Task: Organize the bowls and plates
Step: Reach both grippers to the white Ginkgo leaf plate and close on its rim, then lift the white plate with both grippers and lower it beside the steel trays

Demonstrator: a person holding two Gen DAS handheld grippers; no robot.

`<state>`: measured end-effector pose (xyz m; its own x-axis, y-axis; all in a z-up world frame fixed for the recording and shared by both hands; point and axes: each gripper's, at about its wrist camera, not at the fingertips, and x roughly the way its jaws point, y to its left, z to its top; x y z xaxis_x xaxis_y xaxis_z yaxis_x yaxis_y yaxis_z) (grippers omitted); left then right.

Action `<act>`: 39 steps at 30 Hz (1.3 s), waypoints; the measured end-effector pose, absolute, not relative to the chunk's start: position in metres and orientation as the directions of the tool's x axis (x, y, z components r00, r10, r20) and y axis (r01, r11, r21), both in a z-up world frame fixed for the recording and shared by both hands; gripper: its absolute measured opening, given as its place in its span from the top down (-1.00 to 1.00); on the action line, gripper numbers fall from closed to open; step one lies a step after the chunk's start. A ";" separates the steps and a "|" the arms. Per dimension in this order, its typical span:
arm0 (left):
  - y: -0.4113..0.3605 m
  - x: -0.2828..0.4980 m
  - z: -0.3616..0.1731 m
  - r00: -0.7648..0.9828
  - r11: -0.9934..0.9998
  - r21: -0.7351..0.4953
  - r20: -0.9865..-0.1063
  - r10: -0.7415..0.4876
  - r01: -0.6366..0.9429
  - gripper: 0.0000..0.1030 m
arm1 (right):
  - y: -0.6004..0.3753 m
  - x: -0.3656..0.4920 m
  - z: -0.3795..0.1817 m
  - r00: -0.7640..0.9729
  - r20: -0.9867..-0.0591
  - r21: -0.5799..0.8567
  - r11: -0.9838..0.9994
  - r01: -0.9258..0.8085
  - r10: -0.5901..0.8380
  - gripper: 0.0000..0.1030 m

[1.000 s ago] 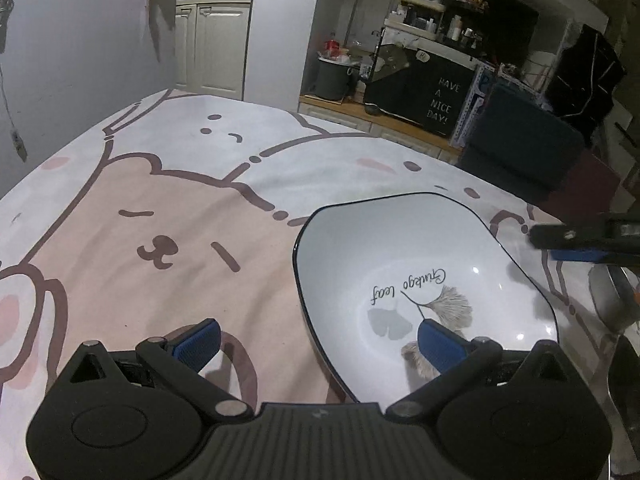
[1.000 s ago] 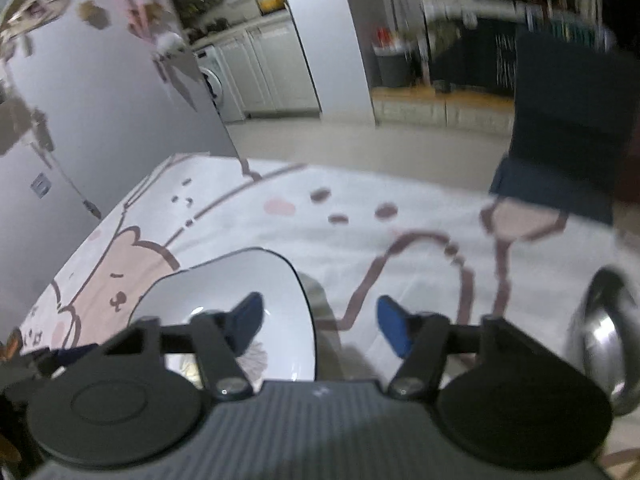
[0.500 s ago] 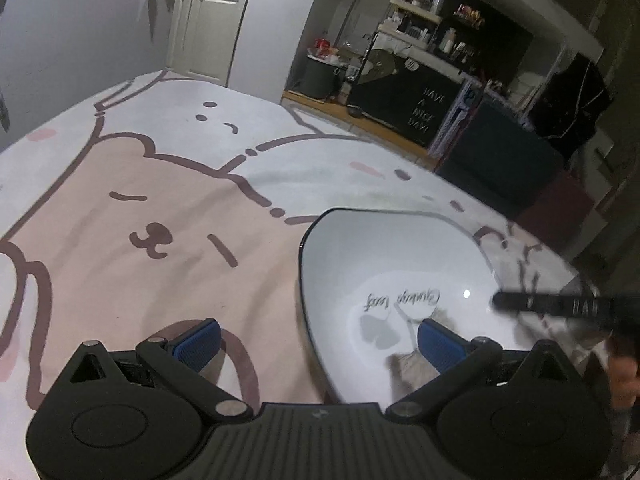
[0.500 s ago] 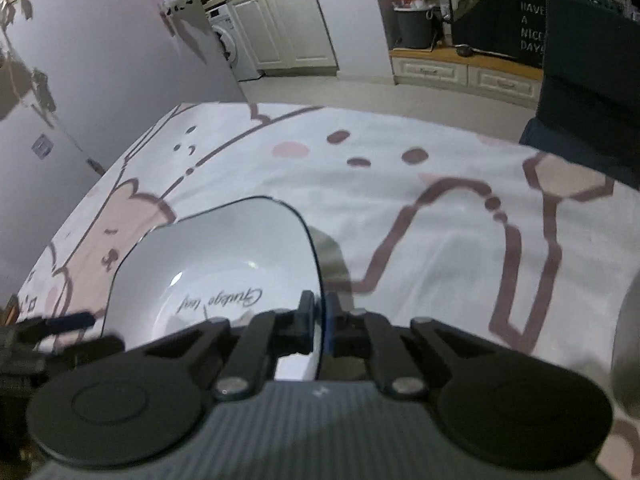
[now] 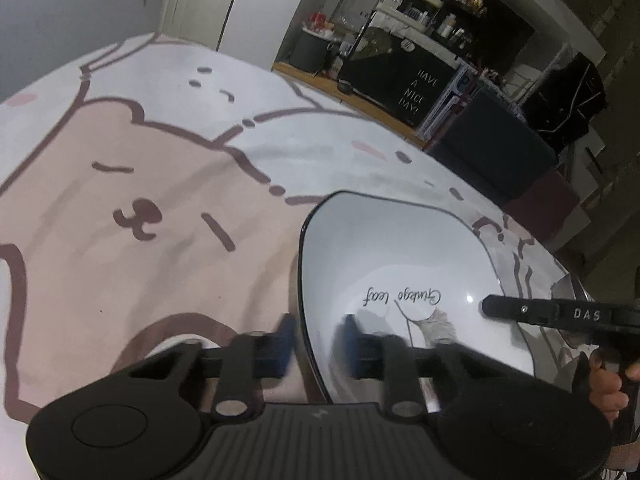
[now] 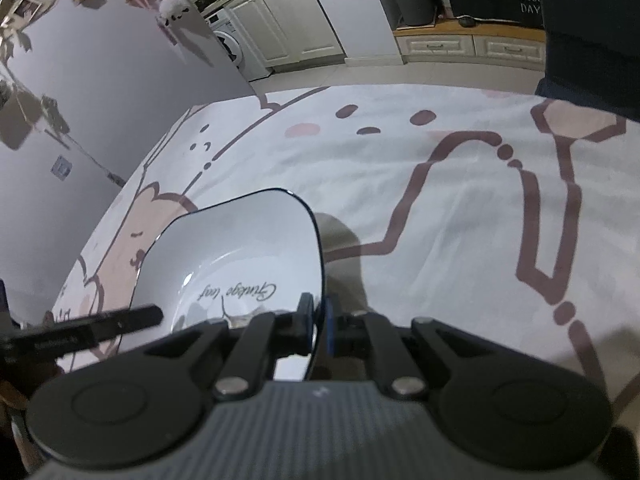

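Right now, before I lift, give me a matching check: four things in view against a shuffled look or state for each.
1 right gripper
2 plate
3 tablecloth
4 black sign

A cartoon bear print
B shut on a rim
C reads "Have a nice day"
D white, dark edge, leaf drawing

Pairs: 1-B, 2-D, 3-A, 4-C

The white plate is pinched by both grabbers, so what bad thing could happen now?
1. The right gripper pinches only the thin rim of the white plate. It could slip out and clatter onto the tablecloth.
2. The left gripper has just been closing around the opposite rim, and its pads look blurred. If it is not tight yet, lifting may tip the plate.
3. A shiny metal bowl sits close beyond the plate; a swing could knock it.
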<state>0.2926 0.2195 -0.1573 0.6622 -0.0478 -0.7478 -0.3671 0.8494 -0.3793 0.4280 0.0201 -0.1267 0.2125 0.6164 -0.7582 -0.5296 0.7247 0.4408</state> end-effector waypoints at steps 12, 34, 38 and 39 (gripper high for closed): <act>0.220 0.270 -0.114 0.728 0.870 -0.369 -0.685 -0.017 -0.327 0.72 | 0.020 0.415 -0.104 0.251 -0.717 0.437 0.700 -0.565 0.650 0.85; 0.036 0.184 -0.008 0.671 0.931 -0.366 -0.686 -0.282 0.018 0.78 | -0.179 0.243 0.016 0.506 -0.666 0.419 0.836 -0.354 0.548 0.83; 0.008 0.172 -0.042 0.578 0.922 -0.383 -0.740 -0.344 0.058 0.78 | -0.218 0.206 -0.012 0.492 -0.725 0.401 0.876 -0.267 0.482 0.83; 0.003 0.169 -0.052 0.552 0.919 -0.390 -0.754 -0.355 0.058 0.78 | -0.226 0.198 -0.020 0.481 -0.743 0.397 0.885 -0.245 0.466 0.83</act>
<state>0.1695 0.0032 -0.0522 0.5525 -0.3553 -0.7540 0.0581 0.9188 -0.3904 0.1984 -0.2258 -0.0204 0.4806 0.4664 -0.7426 -0.2449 0.8846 0.3970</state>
